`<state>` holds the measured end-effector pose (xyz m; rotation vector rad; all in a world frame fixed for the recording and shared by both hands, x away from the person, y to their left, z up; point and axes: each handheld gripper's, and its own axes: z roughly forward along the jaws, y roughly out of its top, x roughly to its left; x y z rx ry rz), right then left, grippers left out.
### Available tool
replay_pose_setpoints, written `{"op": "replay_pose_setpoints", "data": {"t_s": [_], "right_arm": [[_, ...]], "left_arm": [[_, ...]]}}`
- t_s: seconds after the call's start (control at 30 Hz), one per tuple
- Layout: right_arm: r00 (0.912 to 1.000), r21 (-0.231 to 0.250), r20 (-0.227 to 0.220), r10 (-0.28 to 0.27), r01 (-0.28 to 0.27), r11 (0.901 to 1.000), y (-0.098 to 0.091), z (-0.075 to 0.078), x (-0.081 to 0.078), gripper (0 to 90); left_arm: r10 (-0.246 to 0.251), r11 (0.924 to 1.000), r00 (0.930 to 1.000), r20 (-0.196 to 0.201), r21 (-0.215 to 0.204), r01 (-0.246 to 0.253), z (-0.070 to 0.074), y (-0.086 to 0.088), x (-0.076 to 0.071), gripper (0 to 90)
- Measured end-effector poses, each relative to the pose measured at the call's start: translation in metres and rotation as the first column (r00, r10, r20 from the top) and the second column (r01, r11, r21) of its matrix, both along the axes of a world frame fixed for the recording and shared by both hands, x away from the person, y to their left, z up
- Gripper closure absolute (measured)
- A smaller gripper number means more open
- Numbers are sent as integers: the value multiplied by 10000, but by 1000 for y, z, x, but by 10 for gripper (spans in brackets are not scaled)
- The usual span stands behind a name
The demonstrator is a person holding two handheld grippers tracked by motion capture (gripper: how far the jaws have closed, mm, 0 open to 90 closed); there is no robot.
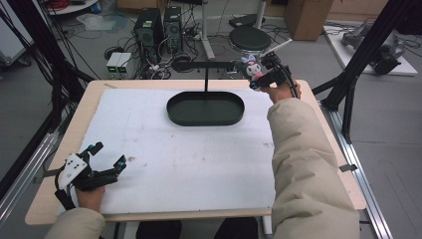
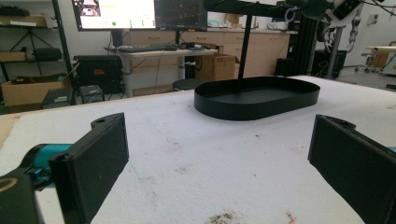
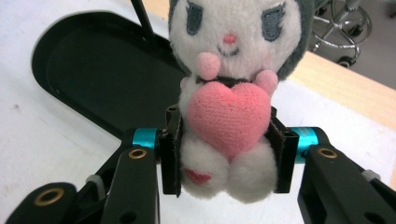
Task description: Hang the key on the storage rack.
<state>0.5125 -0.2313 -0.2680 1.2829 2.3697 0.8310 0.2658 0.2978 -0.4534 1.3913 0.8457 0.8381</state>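
A small plush toy (image 3: 229, 107) with a white face, dark grey hood and a pink heart sits squeezed between the jaws of my right gripper (image 3: 223, 154). In the high view that gripper (image 1: 259, 75) holds the plush toy (image 1: 252, 67) in the air at the table's far right, beside the end of a black stand's horizontal arm (image 1: 206, 64). The stand's black oval tray base (image 1: 205, 108) lies on the white mat, also seen as the tray (image 2: 257, 97) ahead in the left gripper view. My left gripper (image 1: 106, 158) rests open at the near left of the table, its jaws wide apart over bare mat.
A white foam mat (image 1: 184, 154) covers most of the wooden table (image 1: 47, 209). The stand's thin upright post (image 1: 206, 79) rises from the tray's far side. Beyond the table stand computer towers (image 1: 159, 27), cables, a round stool (image 1: 250, 38) and cardboard boxes.
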Motion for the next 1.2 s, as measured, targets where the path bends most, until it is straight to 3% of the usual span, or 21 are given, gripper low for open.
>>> {"op": "replay_pose_setpoints", "data": {"t_s": [0.3, 0.7, 0.97, 1.2], "right_arm": [[9999, -129, -126, -9, 8, 9999, -5, -2, -1, 571], [9990, 183, -428, -153, 161, 9997, -13, -34, -5, 569], [9971, -120, -757, -28, 19, 9999, 1, -48, 4, 563], [9969, 3, -781, -61, 61, 10000, 10, -57, 13, 559]], "left_arm": [[-3, 10000, 10000, -1, 4, 3, 0, 0, 0, 55], [-26, 10000, 10000, 21, 38, 26, 0, 0, -1, 55], [-26, 10000, 10000, 22, 25, 26, 0, 0, 0, 55], [-33, 10000, 10000, 16, 21, 33, 0, 0, 0, 55]]}}
